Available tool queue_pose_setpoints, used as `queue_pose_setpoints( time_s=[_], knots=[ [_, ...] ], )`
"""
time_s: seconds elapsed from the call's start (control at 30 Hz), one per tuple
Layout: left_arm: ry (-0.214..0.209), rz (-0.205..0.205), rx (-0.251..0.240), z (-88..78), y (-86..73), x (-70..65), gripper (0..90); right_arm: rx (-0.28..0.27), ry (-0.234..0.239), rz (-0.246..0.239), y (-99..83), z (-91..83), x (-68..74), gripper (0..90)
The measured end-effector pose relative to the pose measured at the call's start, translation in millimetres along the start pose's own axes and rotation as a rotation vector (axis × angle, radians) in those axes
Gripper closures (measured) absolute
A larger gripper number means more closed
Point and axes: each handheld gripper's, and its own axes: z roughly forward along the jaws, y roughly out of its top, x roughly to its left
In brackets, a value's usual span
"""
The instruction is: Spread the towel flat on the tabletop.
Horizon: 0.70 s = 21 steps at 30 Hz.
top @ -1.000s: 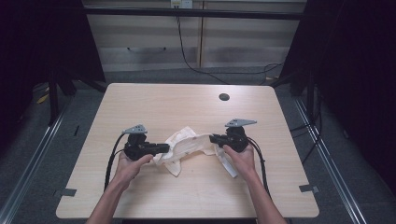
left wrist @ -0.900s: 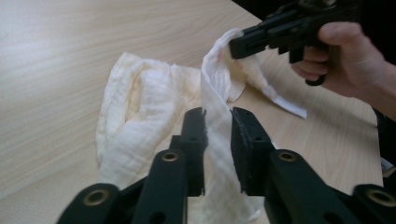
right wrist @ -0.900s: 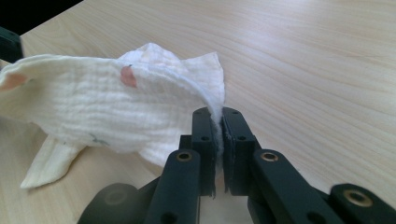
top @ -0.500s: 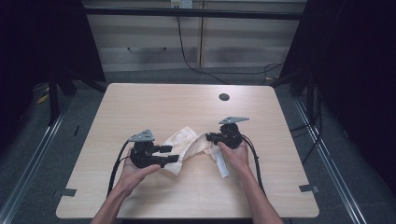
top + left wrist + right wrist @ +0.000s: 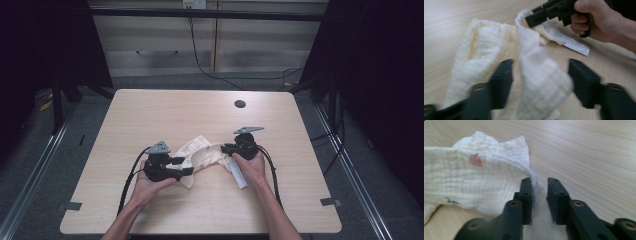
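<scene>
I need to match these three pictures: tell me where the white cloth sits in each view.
High view: the white cloth lies mid-table between both hands.
Left gripper view: cloth centre, a fold between the near jaws.
Right gripper view: cloth at left.
Shared landmark: the right tongs at the cloth's edge.

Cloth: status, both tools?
Left tool open, jaws either side of a cloth fold. Right tool just opening, cloth edge between jaws. Nothing in the way.
</scene>
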Motion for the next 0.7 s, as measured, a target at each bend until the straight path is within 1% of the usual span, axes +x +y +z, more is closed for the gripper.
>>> queue_pose_setpoints(
  time_s=[0.03, 0.07, 0.1, 0.13, 0.17, 0.2, 0.23, 0.27, 0.3, 0.37, 0.4, 0.43, 0.47, 0.53, 0.57, 0.6, 0.63, 0.7],
  knots=[
    [-0.003, -0.006, 0.007, -1.0, 0.9, 2.3, 63.8, -0.008, 0.006, -0.010, 0.3, -2.8, 0.3, 65.7],
    [0.017, 0.006, 0.019, -1.4, 1.3, 4.8, 71.6, -0.015, 0.005, -0.012, 0.5, -6.5, 1.4, 62.1],
    [0.029, 0.006, 0.023, -1.3, 0.9, 8.3, 80.9, -0.025, 0.006, -0.023, 1.0, -14.4, 4.0, 54.4],
    [0.022, -0.013, 0.022, -1.1, 0.4, 11.7, 80.9, -0.025, 0.006, -0.023, 1.0, -14.4, 4.0, 54.4],
    [0.012, -0.036, 0.012, -1.4, -0.3, 17.1, 81.8, -0.028, 0.005, -0.028, 1.0, -17.9, 5.5, 52.4],
    [0.013, -0.046, 0.006, -1.6, -0.7, 19.2, 82.7, -0.042, -0.001, -0.038, 0.4, -24.3, 8.4, 51.7],
    [0.012, -0.065, -0.004, -2.0, -1.1, 22.5, 82.9, -0.050, 0.006, -0.044, -0.5, -28.2, 9.9, 51.1],
    [0.007, -0.077, -0.014, -2.5, -1.5, 25.0, 83.1, -0.063, 0.005, -0.060, -3.3, -37.6, 13.6, 49.9],
    [0.009, -0.082, -0.018, -2.6, -1.4, 26.9, 83.1, -0.063, 0.005, -0.060, -3.3, -37.6, 13.6, 49.9],
    [0.016, -0.095, -0.019, -2.7, -0.2, 30.5, 83.1, -0.067, 0.018, -0.060, -7.4, -44.9, 14.4, 51.1],
    [0.020, -0.095, -0.018, -2.8, 0.4, 32.0, 83.1, -0.074, 0.015, -0.059, -14.0, -51.7, 14.6, 51.2],
    [0.022, -0.102, -0.025, -2.8, 0.5, 33.1, 83.1, -0.074, 0.015, -0.059, -14.0, -51.7, 14.6, 51.2],
    [0.011, -0.117, -0.033, -2.8, 0.4, 35.5, 83.1, -0.069, 0.015, -0.063, -16.2, -53.8, 14.6, 52.6],
    [0.015, -0.137, -0.040, -1.8, -0.6, 39.3, 83.1, -0.074, 0.028, -0.065, -23.4, -57.5, 15.4, 57.4],
    [0.019, -0.140, -0.036, -1.5, -1.1, 40.5, 83.0, -0.062, 0.040, -0.082, -29.4, -55.9, 18.7, 61.2],
    [0.022, -0.151, -0.036, -1.2, -1.5, 41.7, 83.0, -0.062, 0.040, -0.082, -29.4, -55.9, 18.7, 61.2],
    [0.020, -0.152, -0.036, -1.0, -1.7, 43.3, 83.0, -0.054, 0.032, -0.092, -32.5, -54.2, 21.0, 61.1],
    [0.024, -0.160, -0.040, 0.5, -2.0, 43.7, 83.0, -0.053, 0.053, -0.090, -37.7, -50.9, 23.8, 60.1]
  ],
)
